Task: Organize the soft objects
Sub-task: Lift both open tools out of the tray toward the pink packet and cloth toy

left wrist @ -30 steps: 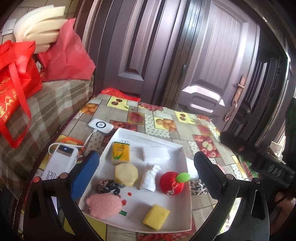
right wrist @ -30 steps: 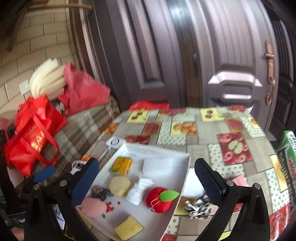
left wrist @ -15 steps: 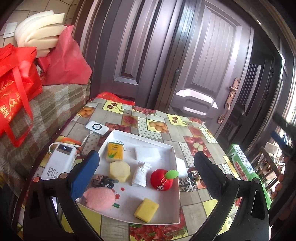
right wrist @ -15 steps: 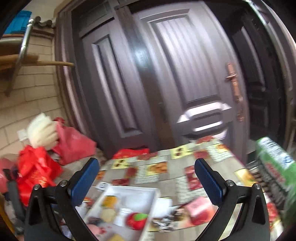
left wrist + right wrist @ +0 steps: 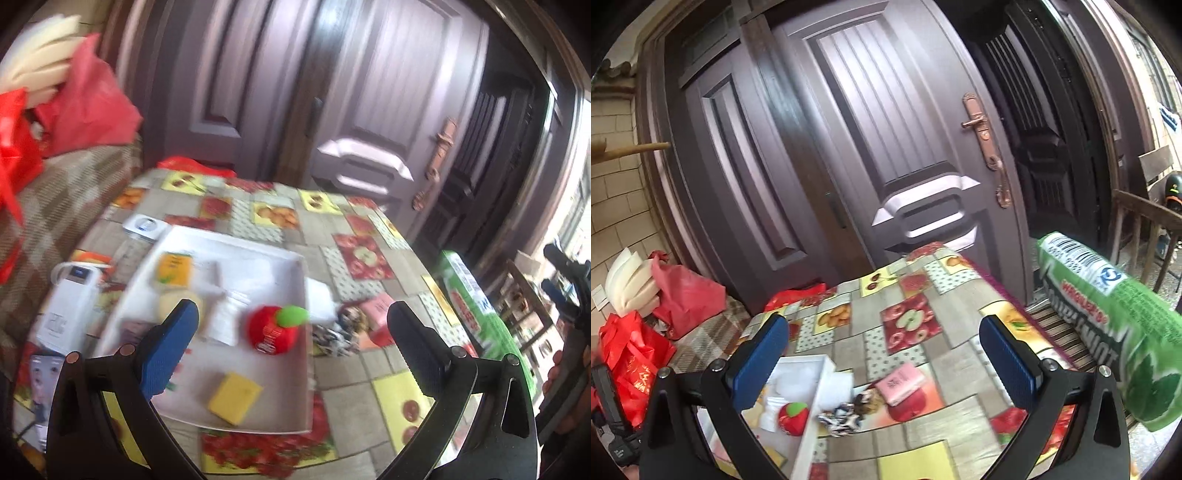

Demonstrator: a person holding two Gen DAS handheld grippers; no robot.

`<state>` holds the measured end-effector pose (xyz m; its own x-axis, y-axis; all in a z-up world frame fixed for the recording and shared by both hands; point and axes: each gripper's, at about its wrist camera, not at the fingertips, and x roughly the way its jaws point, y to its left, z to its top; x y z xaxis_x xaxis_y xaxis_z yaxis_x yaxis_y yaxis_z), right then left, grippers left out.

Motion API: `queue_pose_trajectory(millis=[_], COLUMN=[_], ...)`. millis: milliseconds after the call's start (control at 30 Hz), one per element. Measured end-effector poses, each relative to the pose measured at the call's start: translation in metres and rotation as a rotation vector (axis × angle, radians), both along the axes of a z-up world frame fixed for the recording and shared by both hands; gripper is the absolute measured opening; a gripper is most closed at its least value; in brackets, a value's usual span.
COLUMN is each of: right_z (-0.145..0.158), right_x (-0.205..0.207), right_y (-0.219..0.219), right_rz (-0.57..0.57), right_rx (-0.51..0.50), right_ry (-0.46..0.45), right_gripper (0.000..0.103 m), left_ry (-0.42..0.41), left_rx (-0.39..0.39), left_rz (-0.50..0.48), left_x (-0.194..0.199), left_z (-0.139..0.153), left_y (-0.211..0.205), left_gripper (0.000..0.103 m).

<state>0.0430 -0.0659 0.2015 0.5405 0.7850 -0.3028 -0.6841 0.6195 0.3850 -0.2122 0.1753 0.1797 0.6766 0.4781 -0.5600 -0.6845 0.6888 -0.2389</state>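
Since half a second ago: right gripper (image 5: 882, 354) raised and tilted, its view now taking in more of the door (image 5: 894, 140); left gripper (image 5: 291, 332) shifted right, its view blurred.

Both grippers: jaws spread wide, nothing held, above the table.

White tray (image 5: 255, 254) on the fruit-patterned tablecloth (image 5: 354, 373): red apple plush (image 5: 272, 334), yellow sponge block (image 5: 234, 402), white pouch (image 5: 225, 325), orange packet (image 5: 173, 269).

Just right of the tray: patterned scrunchie (image 5: 842, 413), pink packet (image 5: 900, 382).

Table's right edge: green bag (image 5: 1115, 325).

Left of the tray: white power bank (image 5: 70, 306).
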Motion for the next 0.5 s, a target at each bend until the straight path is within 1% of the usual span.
queue_pose_trajectory(millis=[100,200,300,367,433,500], right_z=[-0.001,-0.001,-0.004,-0.007,-0.010,-0.014], right_x=[0.014,0.029,0.045,0.057,0.069,0.080], right_y=[-0.020,-0.038,-0.054,-0.065,-0.074,-0.083], right_rz=[-0.025,-0.048,-0.067,-0.083,-0.101,-0.115], right_rx=[-0.011,-0.018,-0.021,-0.021,-0.022,-0.021], right_ry=[0.003,0.009,0.018,0.030,0.044,0.060], right_gripper=[0.103,0.103,0.103,0.103,0.103,0.103], left_ry=[0.031,0.061,0.075,0.096,0.165,0.237], left_rx=[-0.025,-0.061,-0.104,-0.102,-0.077,-0.077], left_rz=[-0.090,-0.204,-0.277,-0.305,-0.307,-0.288], left_x=[0.034,0.072,0.105,0.128,0.153,0.174], left_z=[-0.013,-0.027,-0.039,-0.049,-0.065,-0.084], left_y=[-0.008,-0.014,-0.015,-0.016,-0.015,-0.011], left_gripper=[0.103,0.103,0.102,0.102,0.102,0.102])
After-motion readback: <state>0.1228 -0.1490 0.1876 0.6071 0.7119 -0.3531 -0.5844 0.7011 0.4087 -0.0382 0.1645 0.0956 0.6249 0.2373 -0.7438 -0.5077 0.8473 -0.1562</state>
